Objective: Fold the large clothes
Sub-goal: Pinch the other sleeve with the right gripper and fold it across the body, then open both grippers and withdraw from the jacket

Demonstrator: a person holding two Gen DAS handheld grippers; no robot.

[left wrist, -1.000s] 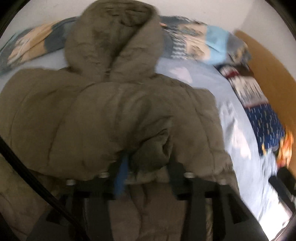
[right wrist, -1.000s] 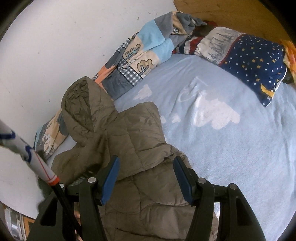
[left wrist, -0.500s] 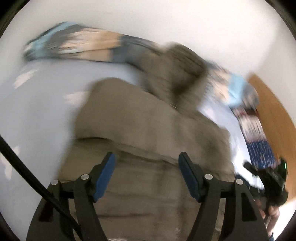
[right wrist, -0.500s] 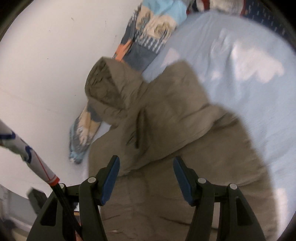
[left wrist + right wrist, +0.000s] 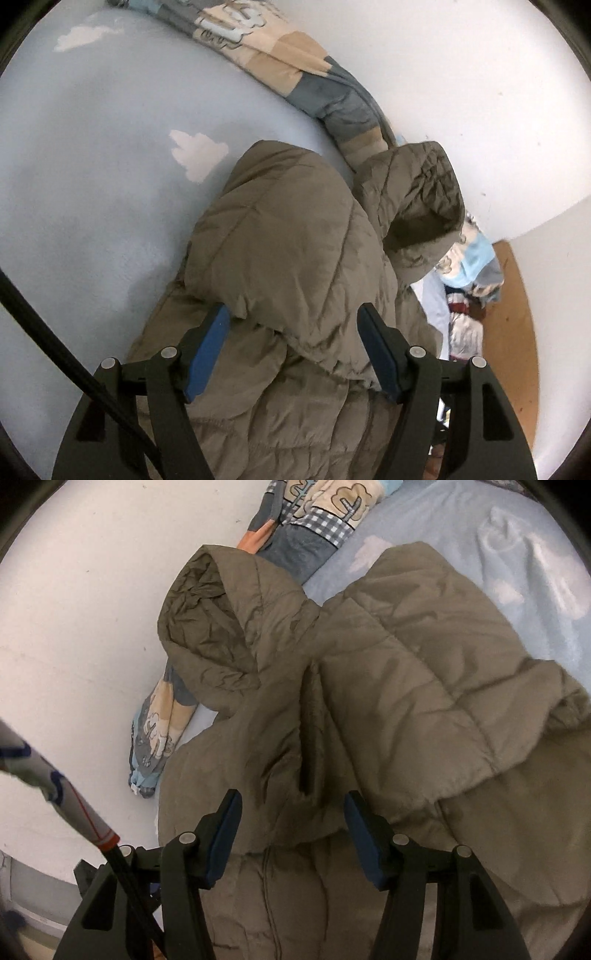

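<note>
An olive-brown quilted hooded jacket (image 5: 288, 258) lies on the light blue bed sheet (image 5: 92, 184), both sleeves folded in over its body. Its hood (image 5: 424, 206) rests against the white wall. My left gripper (image 5: 293, 332) is open and empty, just above the folded sleeve cuff. In the right wrist view the jacket (image 5: 406, 686) fills the middle, hood (image 5: 218, 627) at upper left. My right gripper (image 5: 291, 823) is open and empty over the jacket's chest, near the zip line.
A patchwork blanket roll (image 5: 295, 74) runs along the wall behind the jacket and also shows in the right wrist view (image 5: 314, 517). Patterned pillows (image 5: 465, 325) and a wooden headboard (image 5: 513, 350) lie to the right. The sheet (image 5: 517, 554) shows past the jacket.
My left gripper let go of the sleeve, opened and swung round to the jacket's side. My right gripper, open throughout, moved closer over the jacket's chest.
</note>
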